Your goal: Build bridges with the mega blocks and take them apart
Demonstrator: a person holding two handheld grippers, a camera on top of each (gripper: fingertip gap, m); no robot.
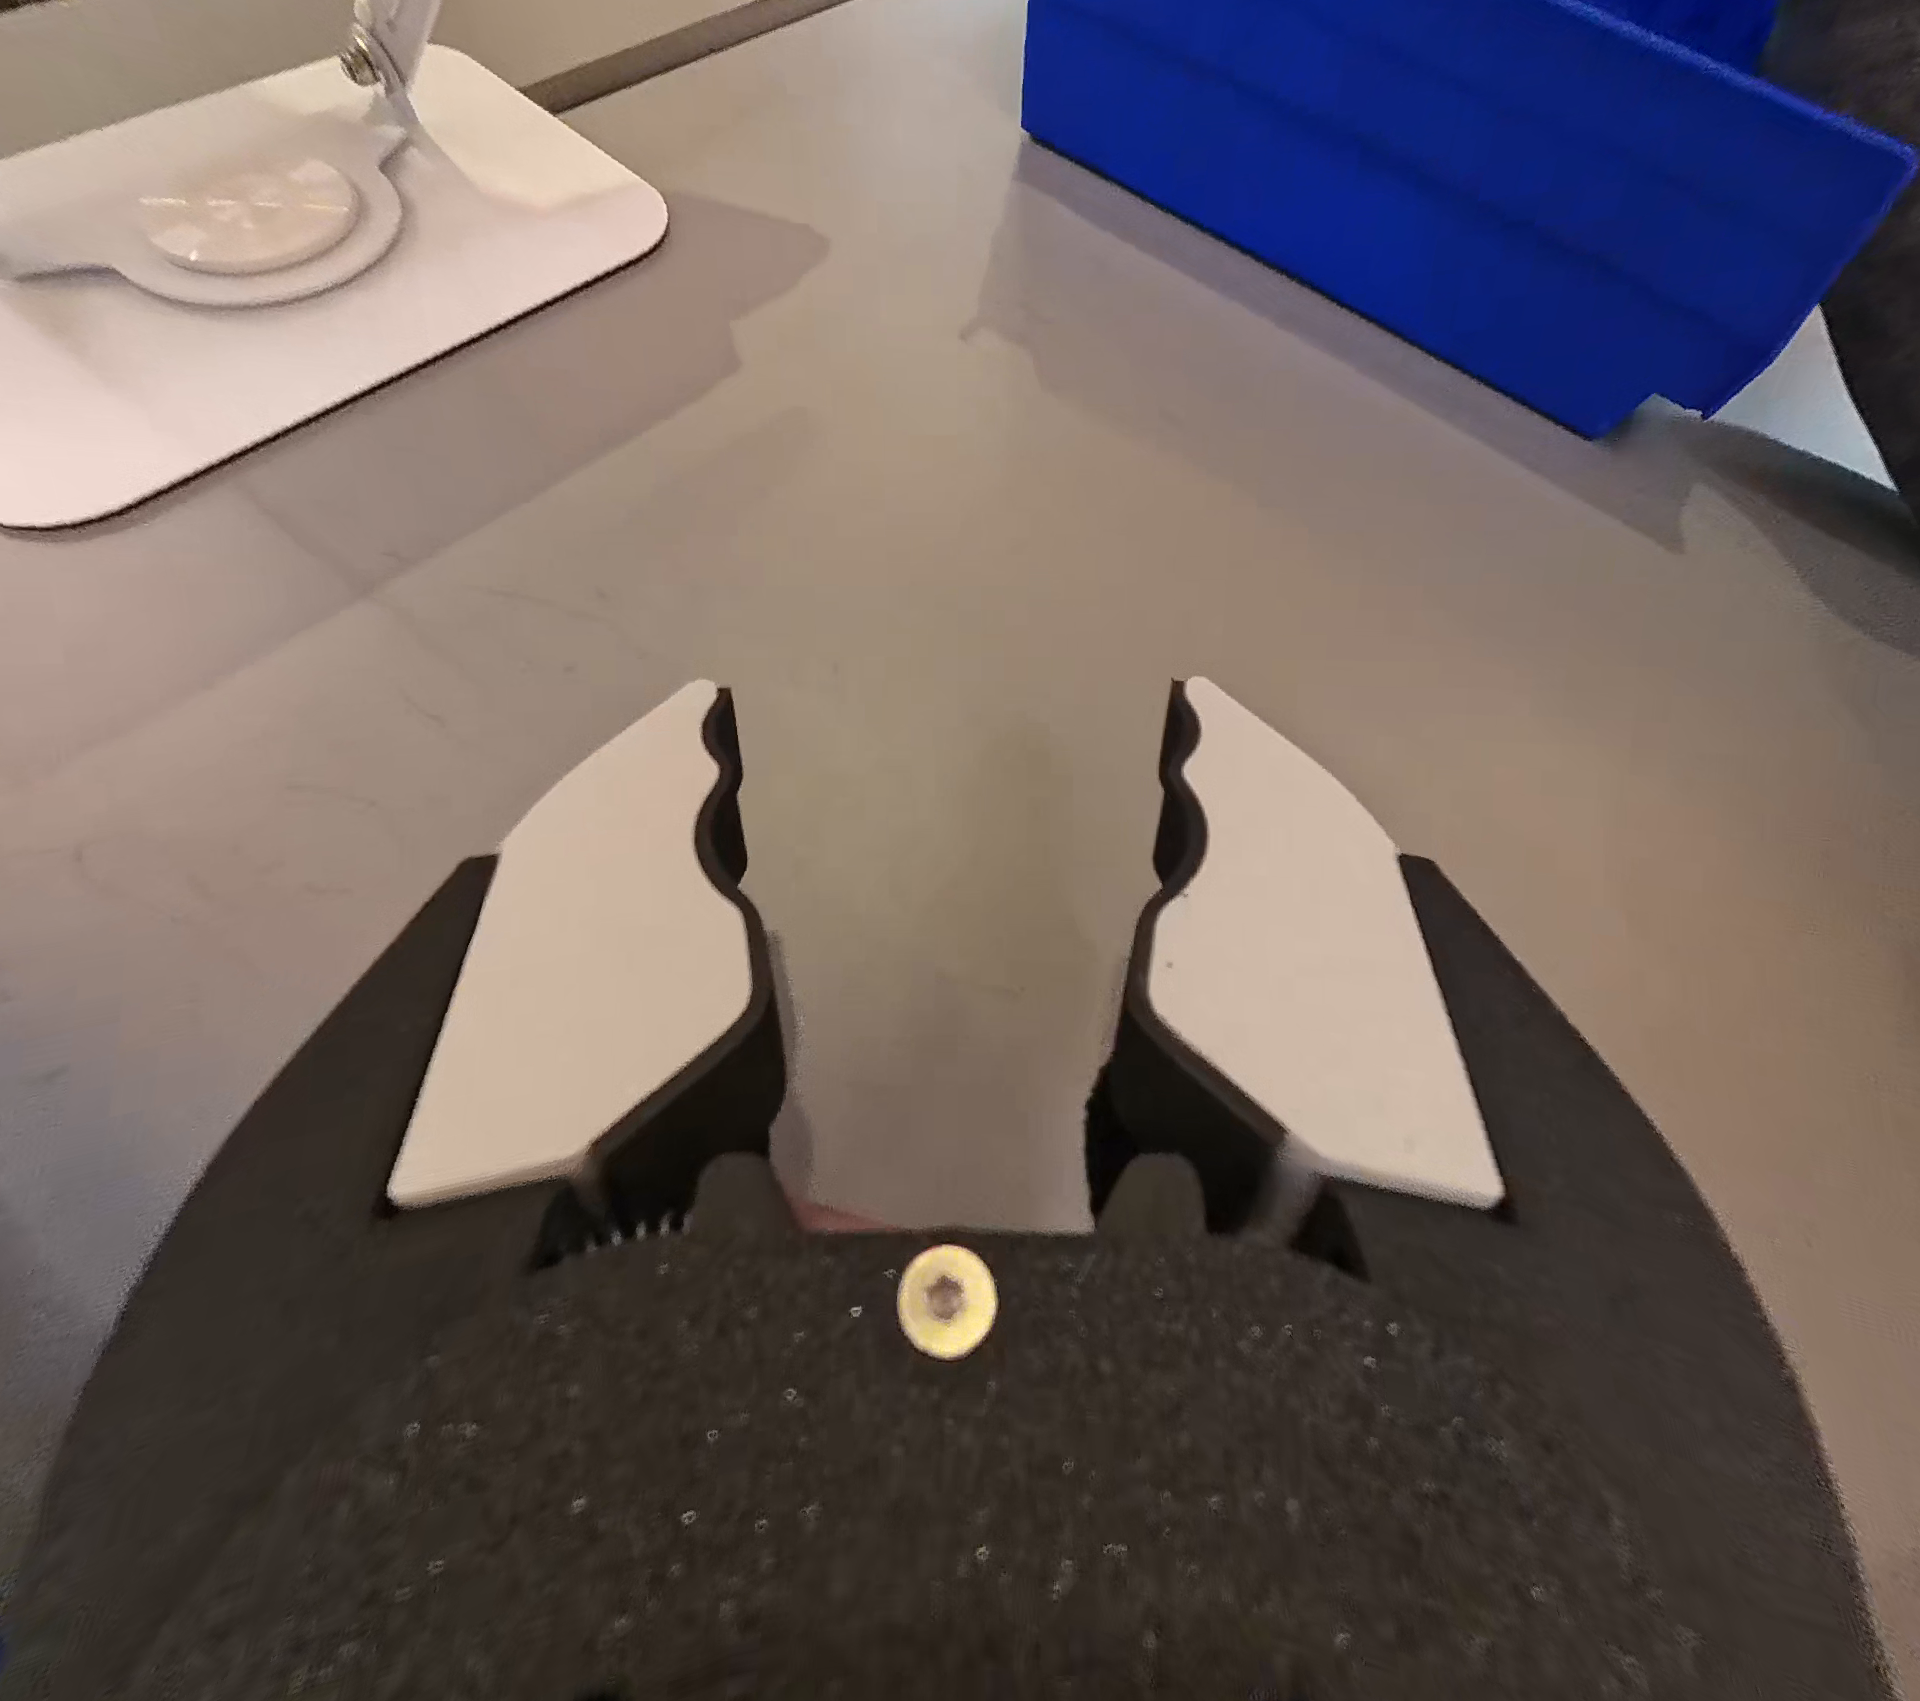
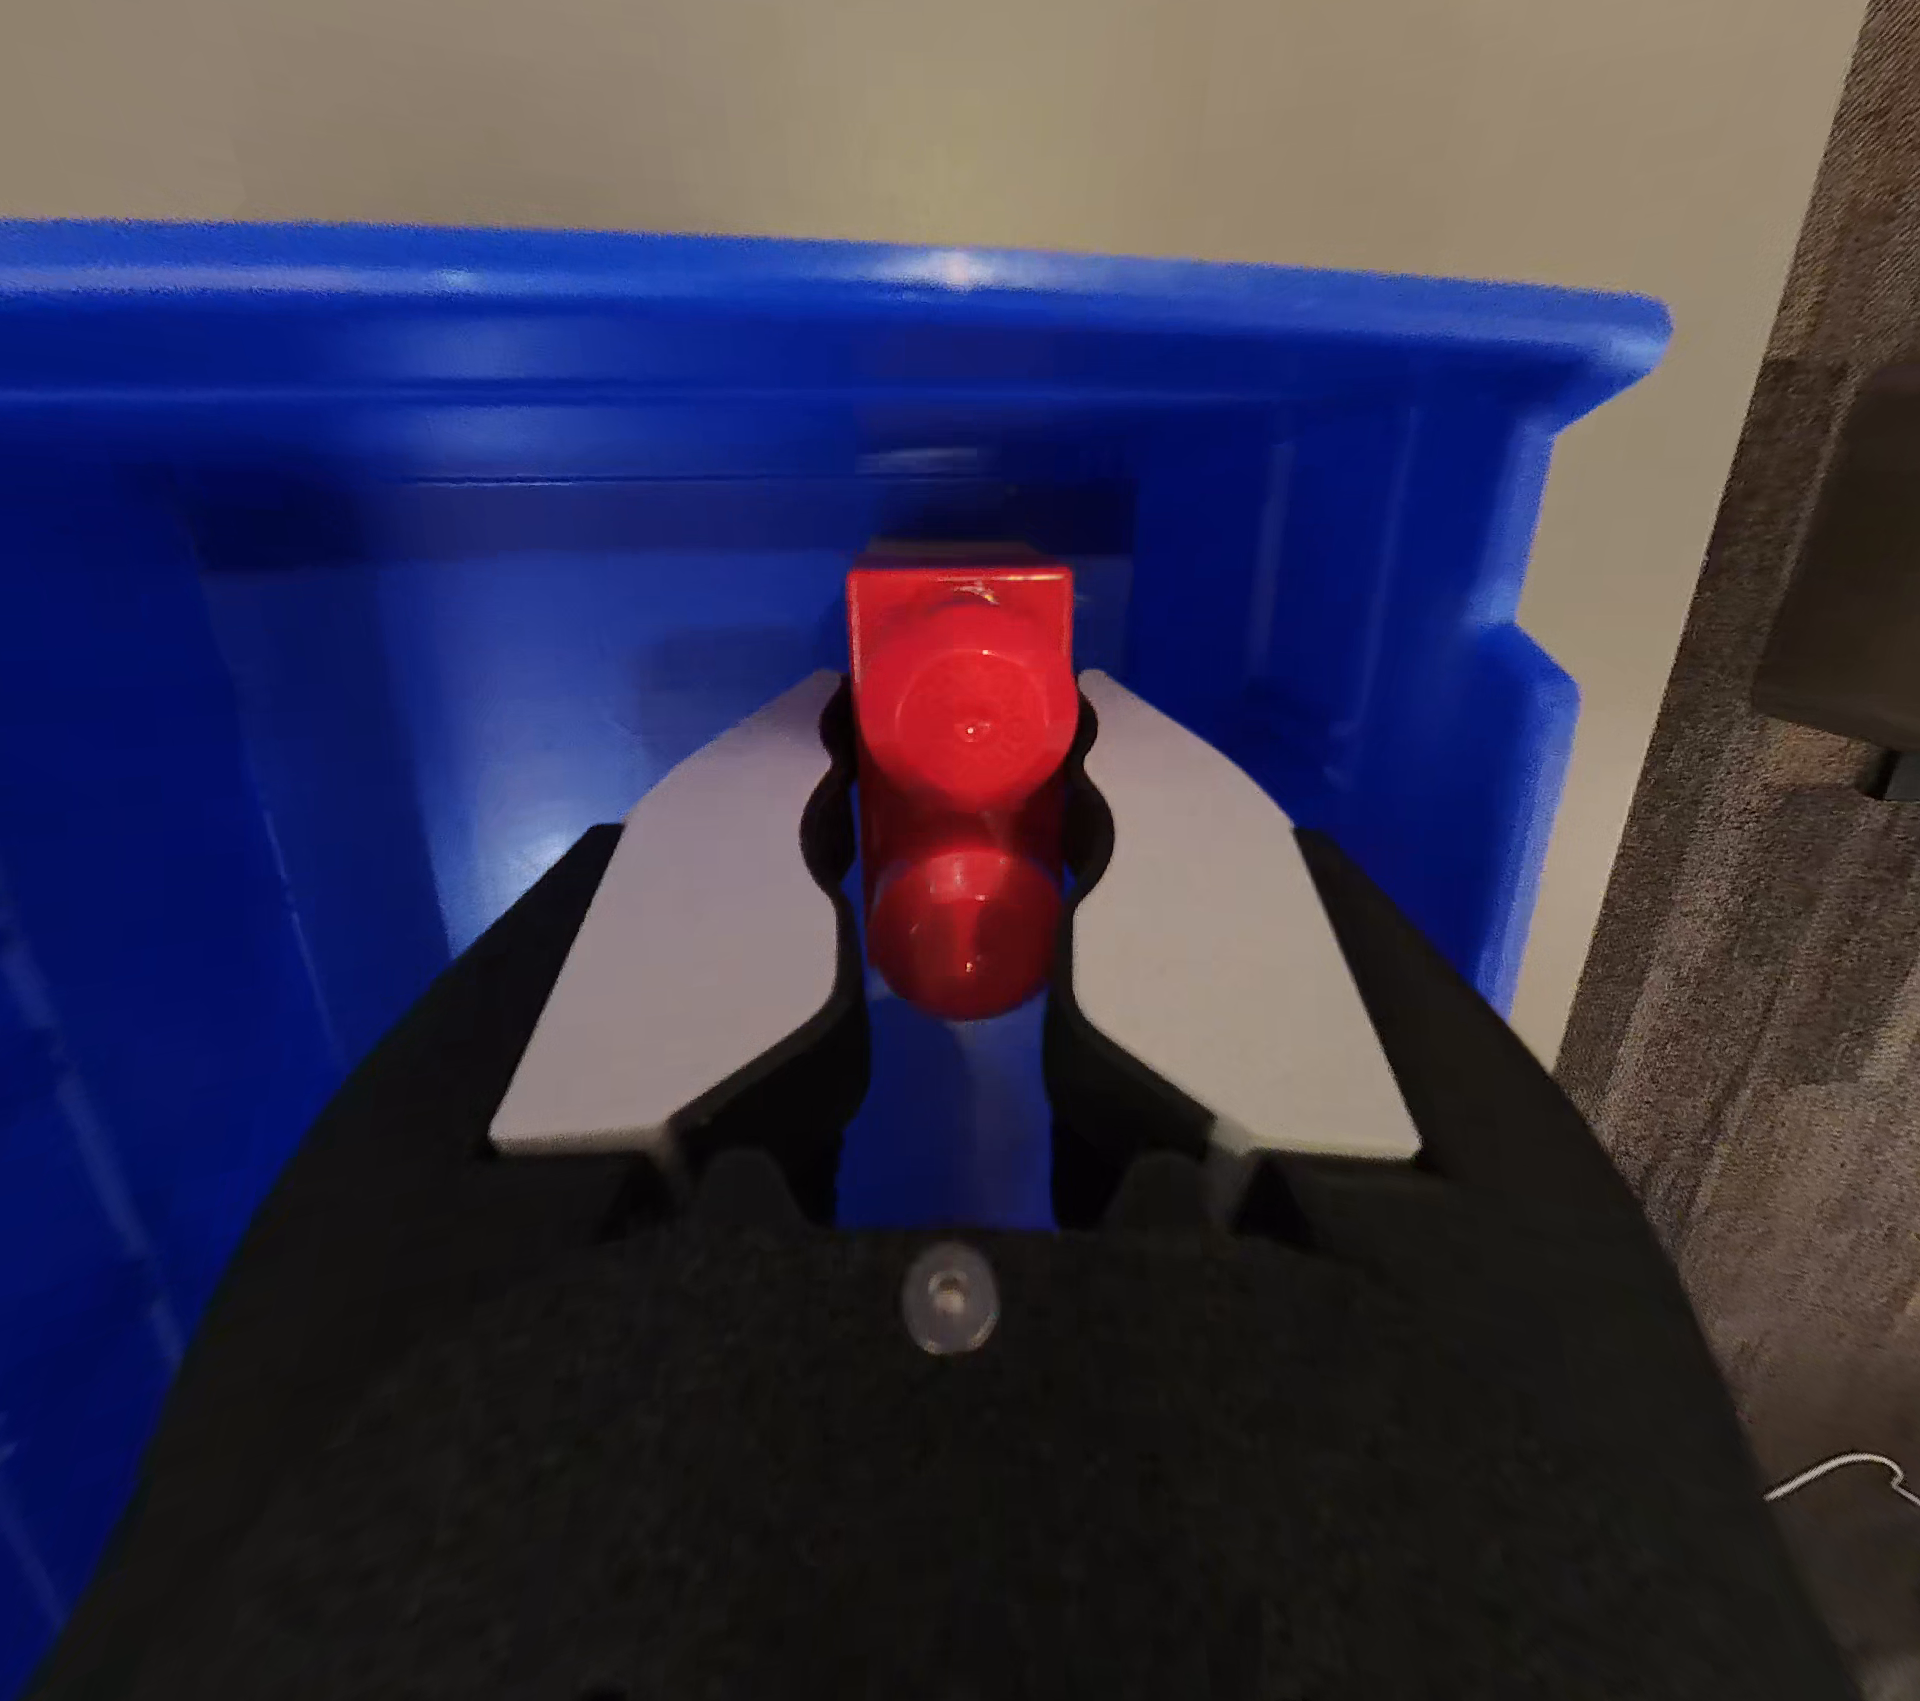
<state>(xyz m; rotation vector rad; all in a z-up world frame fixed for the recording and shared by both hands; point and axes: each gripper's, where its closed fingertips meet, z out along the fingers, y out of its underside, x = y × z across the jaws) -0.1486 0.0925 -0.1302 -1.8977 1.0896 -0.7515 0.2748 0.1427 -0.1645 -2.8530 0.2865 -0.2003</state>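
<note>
Your right gripper [image 2: 961,778] is clamped on a red mega block [image 2: 961,716], its jaws pressing the block's two long sides. The block's long axis runs straight ahead toward 12 o'clock, in line with the fingers, with two round studs facing the camera. It sits inside the blue bin [image 2: 416,425], whose far wall rises at 12 o'clock just beyond the block; whether the block touches the bin floor you cannot tell.

Your left gripper [image 1: 951,695] is spread wide and holds nothing, hovering over the bare grey table [image 1: 935,456]. From it, the blue bin [image 1: 1403,124] lies at 1 o'clock and a white stand base [image 1: 260,321] at 10 o'clock. No bridge shows on the table.

The right hand alone has the block, so the next move likely depends on lifting it clear of that far wall and carrying it out toward the open tabletop.
</note>
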